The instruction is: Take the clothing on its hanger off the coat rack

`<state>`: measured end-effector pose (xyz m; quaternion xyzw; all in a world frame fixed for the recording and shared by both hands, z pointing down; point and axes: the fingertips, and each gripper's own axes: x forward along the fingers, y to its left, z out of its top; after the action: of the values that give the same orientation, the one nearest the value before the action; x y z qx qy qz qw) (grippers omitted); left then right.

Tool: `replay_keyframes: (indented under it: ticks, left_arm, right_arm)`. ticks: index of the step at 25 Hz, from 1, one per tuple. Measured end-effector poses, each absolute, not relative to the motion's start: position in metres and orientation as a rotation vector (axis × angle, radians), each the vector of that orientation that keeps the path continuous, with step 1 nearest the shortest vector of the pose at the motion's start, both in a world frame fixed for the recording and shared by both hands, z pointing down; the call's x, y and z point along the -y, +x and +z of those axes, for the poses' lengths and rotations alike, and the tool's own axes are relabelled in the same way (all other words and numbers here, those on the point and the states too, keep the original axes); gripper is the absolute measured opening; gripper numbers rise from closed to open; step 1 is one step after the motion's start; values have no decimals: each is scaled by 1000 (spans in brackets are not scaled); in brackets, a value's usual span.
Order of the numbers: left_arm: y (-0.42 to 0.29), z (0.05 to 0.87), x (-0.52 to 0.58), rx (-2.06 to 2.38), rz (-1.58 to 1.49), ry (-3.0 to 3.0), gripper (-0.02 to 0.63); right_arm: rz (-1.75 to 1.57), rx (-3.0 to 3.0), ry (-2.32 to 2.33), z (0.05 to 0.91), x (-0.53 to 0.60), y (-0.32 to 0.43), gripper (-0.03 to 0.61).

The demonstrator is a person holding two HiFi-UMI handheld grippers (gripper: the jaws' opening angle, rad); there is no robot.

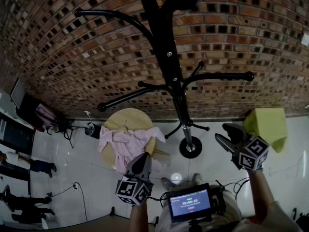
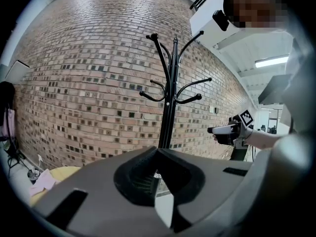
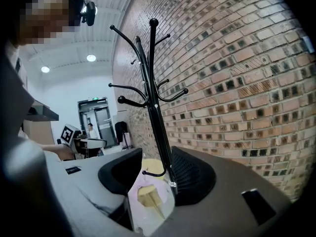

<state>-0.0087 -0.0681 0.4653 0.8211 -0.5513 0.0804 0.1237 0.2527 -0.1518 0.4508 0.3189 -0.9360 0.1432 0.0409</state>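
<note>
Head view: black metal coat rack [image 1: 169, 57], a round pole with thin curved arms that end in ball tips and a disc base, stands on a glossy white tile floor [image 1: 96, 187] against a rough brick wall [image 1: 72, 57]. All the arms are bare. The pink clothing [image 1: 123, 144], soft and crumpled, lies on a round pale wood table [image 1: 120, 117] left of the rack base. Its sleeves spread sideways, and its long axis runs over the table's near edge toward the person. The hanger is not clear enough to make out. The left claw [image 1: 141, 157] has smooth grey jaws with ribbed dark pads. Its tips are together with nothing in them. The right claw [image 1: 226, 133] has its jaws wide apart and holds nothing. In its own view the rack pole and clothing show far off in the gap.
</note>
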Motion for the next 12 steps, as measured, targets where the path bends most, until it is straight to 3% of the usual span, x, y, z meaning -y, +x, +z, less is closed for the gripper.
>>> replay_keyframes:
  ticks: [12]
  left_arm:
    - [-6,466,66,1609,246,2392,-15]
  right_arm:
    - [433,2878,998,446,153,259,179]
